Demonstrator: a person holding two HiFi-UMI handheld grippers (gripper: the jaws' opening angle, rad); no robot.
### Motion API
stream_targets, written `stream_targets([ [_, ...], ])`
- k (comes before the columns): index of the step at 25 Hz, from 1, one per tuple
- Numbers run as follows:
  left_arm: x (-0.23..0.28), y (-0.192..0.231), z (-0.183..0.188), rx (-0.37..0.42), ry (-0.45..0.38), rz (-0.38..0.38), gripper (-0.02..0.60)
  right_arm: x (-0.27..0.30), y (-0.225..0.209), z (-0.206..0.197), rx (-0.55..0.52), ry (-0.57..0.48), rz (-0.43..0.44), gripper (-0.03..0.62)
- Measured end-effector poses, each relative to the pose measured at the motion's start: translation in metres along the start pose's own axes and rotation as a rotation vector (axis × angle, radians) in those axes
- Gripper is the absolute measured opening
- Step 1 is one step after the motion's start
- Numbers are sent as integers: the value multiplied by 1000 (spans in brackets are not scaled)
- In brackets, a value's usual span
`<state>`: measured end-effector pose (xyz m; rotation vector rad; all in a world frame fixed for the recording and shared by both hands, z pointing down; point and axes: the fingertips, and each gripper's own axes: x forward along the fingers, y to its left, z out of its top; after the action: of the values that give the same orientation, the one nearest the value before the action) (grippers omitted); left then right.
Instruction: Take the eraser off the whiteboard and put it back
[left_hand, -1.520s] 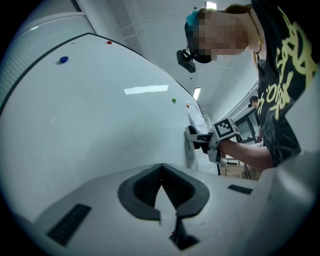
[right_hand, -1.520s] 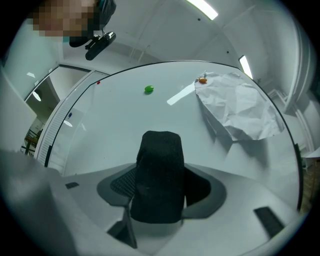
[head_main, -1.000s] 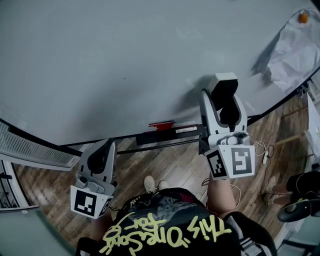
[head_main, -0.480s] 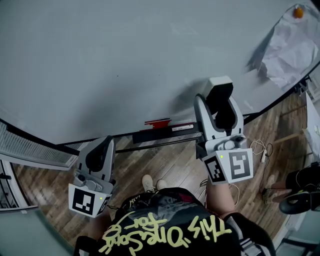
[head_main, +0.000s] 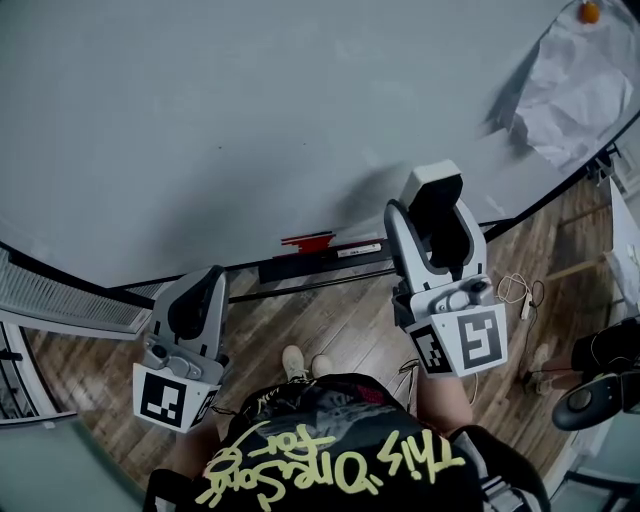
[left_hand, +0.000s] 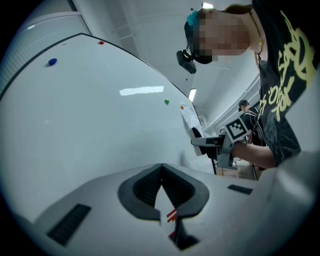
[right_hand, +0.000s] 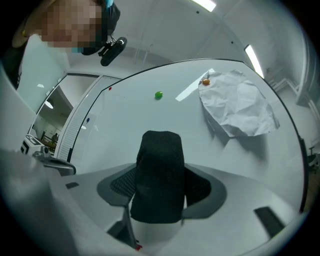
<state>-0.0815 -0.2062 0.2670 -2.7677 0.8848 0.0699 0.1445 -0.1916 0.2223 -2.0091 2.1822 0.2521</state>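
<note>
Right hand-held gripper (right_hand: 159, 197) clamps the black eraser (right_hand: 159, 170), its lower end hidden behind the jaws; left hand-held gripper (left_hand: 161, 172) is closed, empty, near the whiteboard (head_main: 200, 120).

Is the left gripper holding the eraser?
No, the left gripper is shut and empty; the eraser sits between the right gripper's jaws.

Crumpled paper (head_main: 565, 95) under an orange magnet (head_main: 589, 12), a green magnet (right_hand: 158, 95) further along, white cables (head_main: 515, 293) on the wood floor (head_main: 330, 320).
</note>
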Motion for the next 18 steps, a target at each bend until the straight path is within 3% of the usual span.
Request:
stream_targets([
  [18,12,-16,1,10,12,3,8,-27,5,-13,6,31,73,260],
])
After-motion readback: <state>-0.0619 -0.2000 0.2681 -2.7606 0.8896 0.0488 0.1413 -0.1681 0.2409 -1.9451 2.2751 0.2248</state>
